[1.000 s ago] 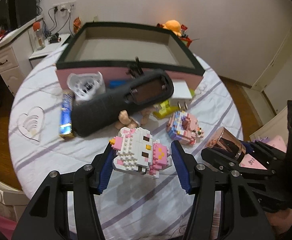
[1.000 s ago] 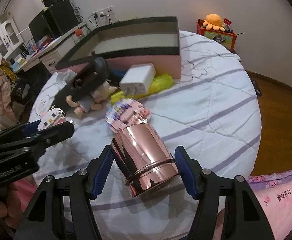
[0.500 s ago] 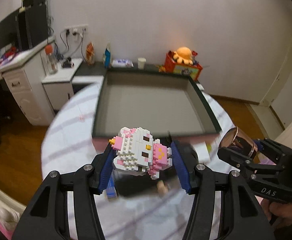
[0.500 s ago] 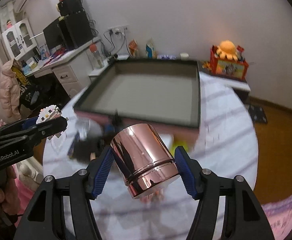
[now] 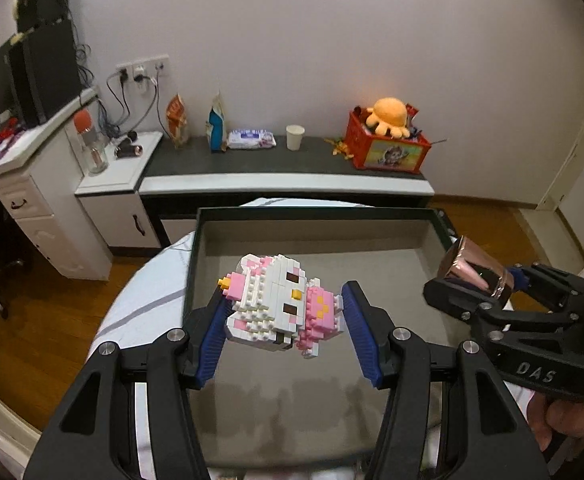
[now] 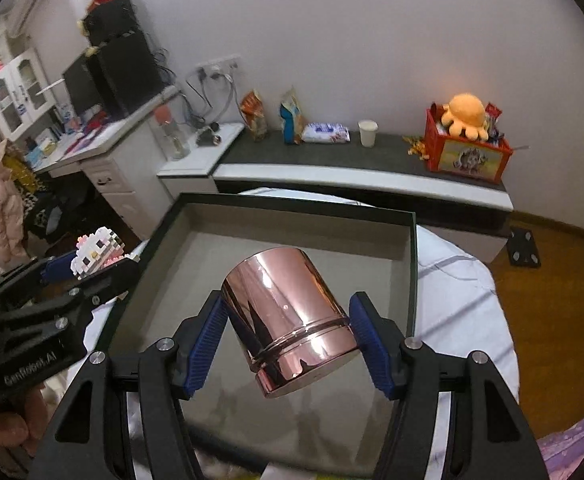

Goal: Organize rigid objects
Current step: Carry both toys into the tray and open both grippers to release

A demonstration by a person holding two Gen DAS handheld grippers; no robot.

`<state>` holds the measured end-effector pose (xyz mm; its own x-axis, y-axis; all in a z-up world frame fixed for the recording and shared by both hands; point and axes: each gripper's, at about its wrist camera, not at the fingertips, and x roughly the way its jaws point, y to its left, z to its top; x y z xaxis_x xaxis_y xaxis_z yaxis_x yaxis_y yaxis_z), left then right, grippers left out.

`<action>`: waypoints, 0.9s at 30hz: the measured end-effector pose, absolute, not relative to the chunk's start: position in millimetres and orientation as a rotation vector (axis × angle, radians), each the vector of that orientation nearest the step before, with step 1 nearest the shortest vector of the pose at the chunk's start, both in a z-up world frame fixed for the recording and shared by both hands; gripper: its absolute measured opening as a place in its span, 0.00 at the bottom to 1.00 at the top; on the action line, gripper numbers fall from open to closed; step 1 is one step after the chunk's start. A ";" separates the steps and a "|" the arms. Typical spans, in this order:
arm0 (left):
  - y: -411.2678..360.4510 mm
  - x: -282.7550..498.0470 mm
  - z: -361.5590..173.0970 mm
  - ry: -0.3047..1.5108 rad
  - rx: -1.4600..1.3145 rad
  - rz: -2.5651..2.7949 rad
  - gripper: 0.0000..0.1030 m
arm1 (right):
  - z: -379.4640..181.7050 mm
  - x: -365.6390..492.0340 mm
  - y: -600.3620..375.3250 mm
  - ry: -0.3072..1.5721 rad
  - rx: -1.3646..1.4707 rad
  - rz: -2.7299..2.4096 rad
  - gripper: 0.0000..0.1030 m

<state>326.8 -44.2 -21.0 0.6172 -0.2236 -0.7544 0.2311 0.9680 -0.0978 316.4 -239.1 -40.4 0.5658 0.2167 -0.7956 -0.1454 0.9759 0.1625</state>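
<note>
Left wrist view's got the left gripper [image 5: 283, 316] pinching the brick cat figure [image 5: 281, 306] between its fingers, right gripper [image 6: 289, 334] clamping the rose-gold cup [image 6: 287, 320] — both held over the open box [image 5: 372, 213], presumably ready to drop in.

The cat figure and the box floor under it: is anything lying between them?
Nothing. In the left wrist view the cat figure hangs over the bare grey floor of the box.

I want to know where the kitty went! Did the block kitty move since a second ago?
Yes. The block kitty, held in the left gripper, moved forward from above the cluttered bedspread to above the open box.
</note>
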 end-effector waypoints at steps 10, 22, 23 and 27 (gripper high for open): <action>-61.3 371.3 -69.3 0.966 0.037 -0.260 0.55 | -94.3 365.1 -248.9 1.095 0.094 0.164 0.63; -63.4 379.3 -85.7 1.031 0.065 -0.234 0.94 | -99.8 366.2 -230.2 1.128 -0.079 0.112 0.68; -62.8 377.8 -84.4 1.028 0.064 -0.235 0.97 | -98.9 365.5 -229.0 1.129 -0.087 0.107 0.75; -61.4 370.2 -77.7 1.026 0.077 -0.240 0.99 | -94.6 359.7 -228.3 1.133 -0.102 0.094 0.81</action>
<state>370.2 -61.4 -77.7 0.4947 -0.1616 -0.8539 0.2333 0.9712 -0.0486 359.7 -228.3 -94.6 0.4213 0.0232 -0.9066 -0.1270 0.9913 -0.0337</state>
